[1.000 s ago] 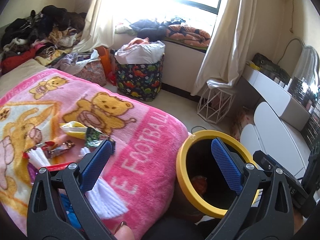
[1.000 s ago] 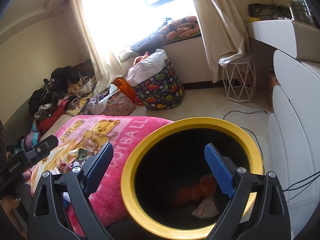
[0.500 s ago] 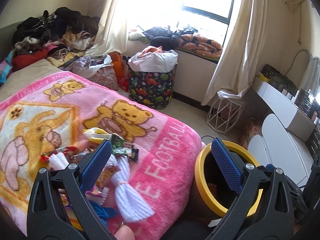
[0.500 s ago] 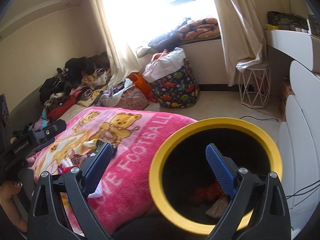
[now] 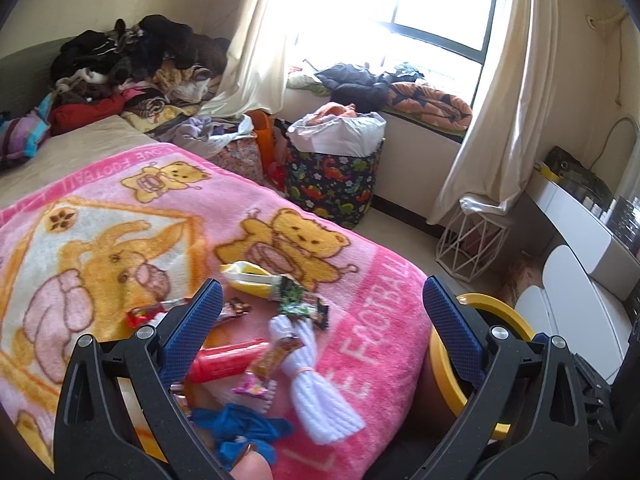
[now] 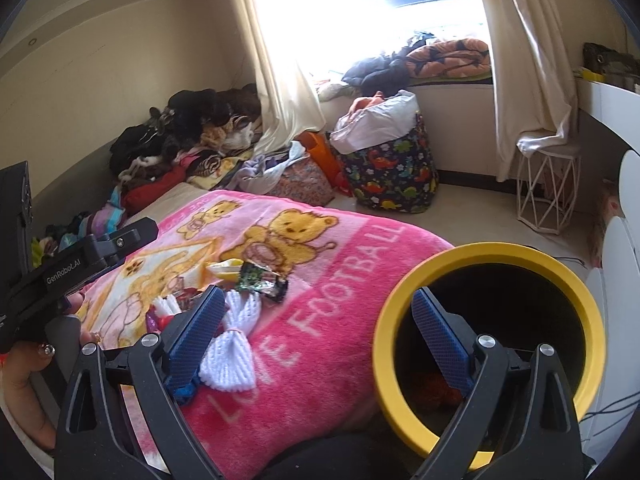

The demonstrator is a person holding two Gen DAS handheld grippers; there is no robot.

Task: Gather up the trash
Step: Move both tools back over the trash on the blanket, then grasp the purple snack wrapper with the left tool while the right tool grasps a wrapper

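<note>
Left gripper point(image 5: 318, 308) jaws spread wide, nothing held, hovering over the trash pile on the pink bear blanket point(image 5: 120, 216). Pile: green-black wrapper point(image 5: 298, 304), yellow wrapper point(image 5: 248, 278), red tube point(image 5: 228, 362), white yarn bundle point(image 5: 316, 384), blue scrap point(image 5: 244, 428) (small bits under the left finger hard to make out). Right gripper point(image 6: 316, 316) also wide apart and empty, its right finger over the yellow-rimmed bin point(image 6: 592, 320), which sits just beside the blanket edge; orange trash inside at the bottom. Dinosaur-print bag point(image 6: 394, 176) well apart, near the window.
</note>
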